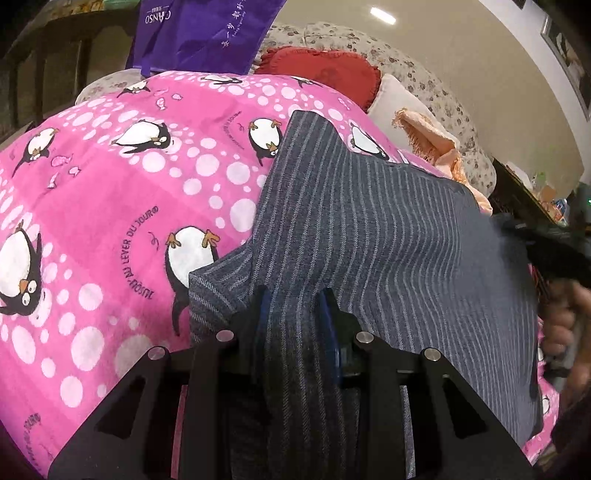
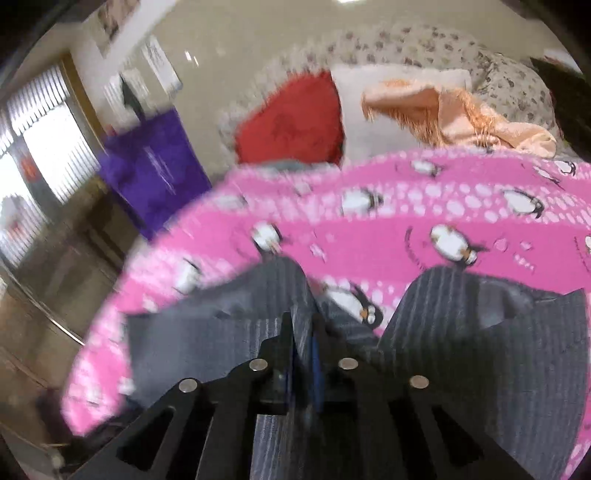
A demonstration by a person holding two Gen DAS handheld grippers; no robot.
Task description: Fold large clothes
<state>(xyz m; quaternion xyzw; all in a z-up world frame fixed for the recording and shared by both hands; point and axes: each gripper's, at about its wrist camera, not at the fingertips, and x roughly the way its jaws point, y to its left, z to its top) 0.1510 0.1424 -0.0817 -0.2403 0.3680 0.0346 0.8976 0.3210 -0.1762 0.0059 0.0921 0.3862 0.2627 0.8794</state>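
My left tongs (image 1: 295, 295) and right tongs (image 2: 301, 325) are both clenched on folds of the grey striped garment (image 1: 388, 240), which lies lifted over the pink penguin blanket (image 1: 110, 192).

garment (image 1: 369, 229): woven grey cloth, matt, slightly coarse twill look, thin pale stripes. pink quilt (image 1: 110, 192): soft printed cloth, matt, faintly quilted, penguin and dot print. left gripper (image 1: 295, 306): matt black plastic frame, brushed metal pins, blue pads that look rubbery; right gripper (image 2: 303, 332) same build, blurred. purple bag (image 1: 199, 33): non-woven fabric, slight sheen, white print. red cushion (image 1: 325, 70): cloth with frilled edge. peach throw (image 2: 461, 114): soft cloth, fringed. floral cover (image 1: 424, 81): printed cloth, matt. wall behind: smooth, glossy, reflects lamp
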